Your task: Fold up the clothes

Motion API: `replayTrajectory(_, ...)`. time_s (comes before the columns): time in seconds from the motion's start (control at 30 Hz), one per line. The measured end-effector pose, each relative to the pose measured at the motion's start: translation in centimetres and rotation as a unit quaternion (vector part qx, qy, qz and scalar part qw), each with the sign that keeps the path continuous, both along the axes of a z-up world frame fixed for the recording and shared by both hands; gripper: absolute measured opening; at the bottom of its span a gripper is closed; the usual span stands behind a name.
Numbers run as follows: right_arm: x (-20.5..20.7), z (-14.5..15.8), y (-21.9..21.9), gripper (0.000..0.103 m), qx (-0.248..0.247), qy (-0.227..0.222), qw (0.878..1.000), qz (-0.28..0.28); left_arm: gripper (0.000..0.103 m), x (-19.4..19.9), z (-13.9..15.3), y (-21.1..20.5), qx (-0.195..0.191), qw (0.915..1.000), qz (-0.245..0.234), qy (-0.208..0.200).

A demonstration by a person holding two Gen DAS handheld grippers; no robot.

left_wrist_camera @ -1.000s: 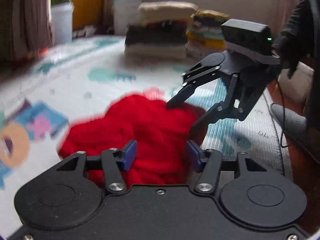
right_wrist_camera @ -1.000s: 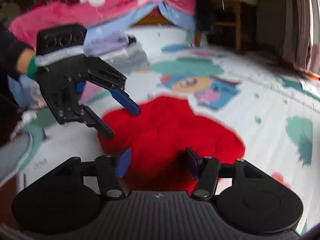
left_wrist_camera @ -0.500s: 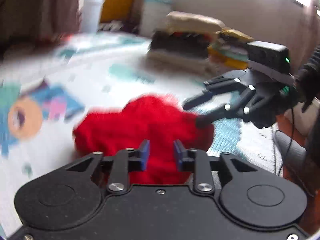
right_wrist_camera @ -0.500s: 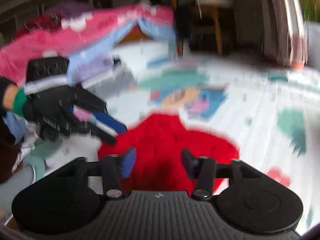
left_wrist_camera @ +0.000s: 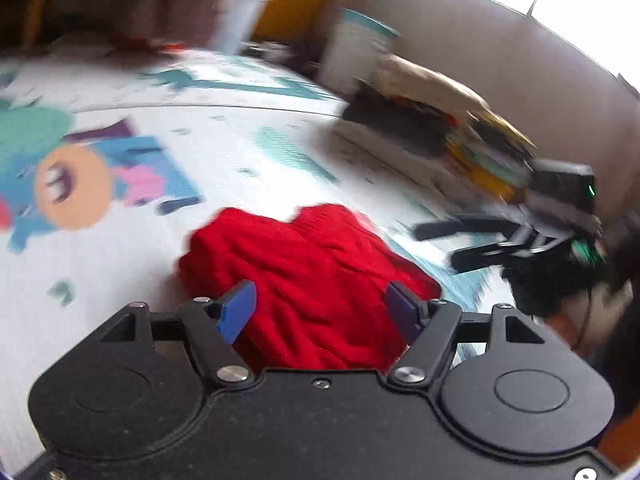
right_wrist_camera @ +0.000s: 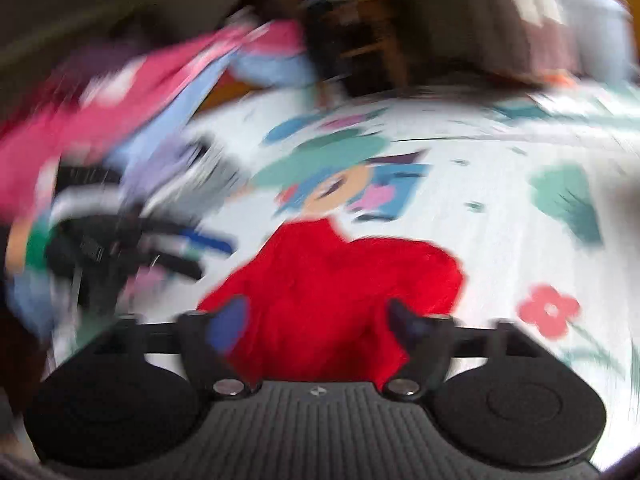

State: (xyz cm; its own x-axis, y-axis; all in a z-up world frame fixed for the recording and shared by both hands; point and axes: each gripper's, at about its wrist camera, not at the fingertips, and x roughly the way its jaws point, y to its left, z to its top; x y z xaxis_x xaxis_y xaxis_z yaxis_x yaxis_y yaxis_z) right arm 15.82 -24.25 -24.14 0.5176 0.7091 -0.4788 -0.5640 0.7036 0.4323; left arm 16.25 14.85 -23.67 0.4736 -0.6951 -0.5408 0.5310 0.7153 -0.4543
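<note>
Both jaws just opened, gripping nothing: left gripper (left_wrist_camera: 320, 308), right gripper (right_wrist_camera: 318, 320). Red knit (left_wrist_camera: 308, 276) bunched on mat just ahead, apparently unfolded. Folded stacks (left_wrist_camera: 432, 128) beyond; pile (right_wrist_camera: 120, 104) apparently left.

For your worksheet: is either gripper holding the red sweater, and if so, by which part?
Nothing is held. The left gripper and right gripper have just opened; their jaws stand apart, and the red sweater lies loose on the play mat.
</note>
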Motion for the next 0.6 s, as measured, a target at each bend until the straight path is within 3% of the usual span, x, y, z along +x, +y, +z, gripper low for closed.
replayTrajectory(0.07, 1.8, -1.4, -1.3, 0.091, 0.036, 0.069, 0.996, -0.042, 0.072, 0.8, -1.0, 0.9, -0.021, 0.9979, 0.045, 0.042)
replayTrajectory(0.13, 3.6, -3.5, -2.3, 0.091, 0.071, 0.147, 0.984, -0.073, 0.072, 1.5, -2.3, 1.7, -0.053, 0.9909, 0.082, 0.093)
replayTrajectory(0.2, 4.6, -5.3, -2.9, 0.091, 0.096, 0.194, 0.972, -0.087, 0.072, 2.0, -3.5, 1.8, -0.083, 0.9833, 0.098, 0.129)
replayTrajectory(0.3, 5.2, -7.0, -2.7, 0.088, 0.096, 0.214, 0.969, -0.082, 0.072, 2.6, -5.1, 1.2, -0.104, 0.9739, 0.111, 0.168)
replayTrajectory(0.43, 4.7, -7.1, -1.7, 0.081, 0.073, 0.198, 0.976, -0.06, 0.067, 1.7, -5.7, -0.8, -0.097, 0.9685, 0.13, 0.189)
replayTrajectory(0.47, 4.7, -7.3, -1.7, 0.068, 0.082, 0.212, 0.972, -0.057, 0.055, 1.4, -5.7, -0.8, -0.105, 0.9635, 0.136, 0.206)
replayTrajectory(0.5, 4.6, -7.6, -1.6, 0.063, 0.094, 0.235, 0.966, -0.052, 0.054, 1.0, -5.8, -0.7, -0.113, 0.9578, 0.142, 0.223)
replayTrajectory(0.6, 2.7, -7.8, -1.4, 0.063, 0.111, 0.268, 0.956, -0.051, 0.054, -0.8, -5.9, -0.5, -0.124, 0.9465, 0.143, 0.261)
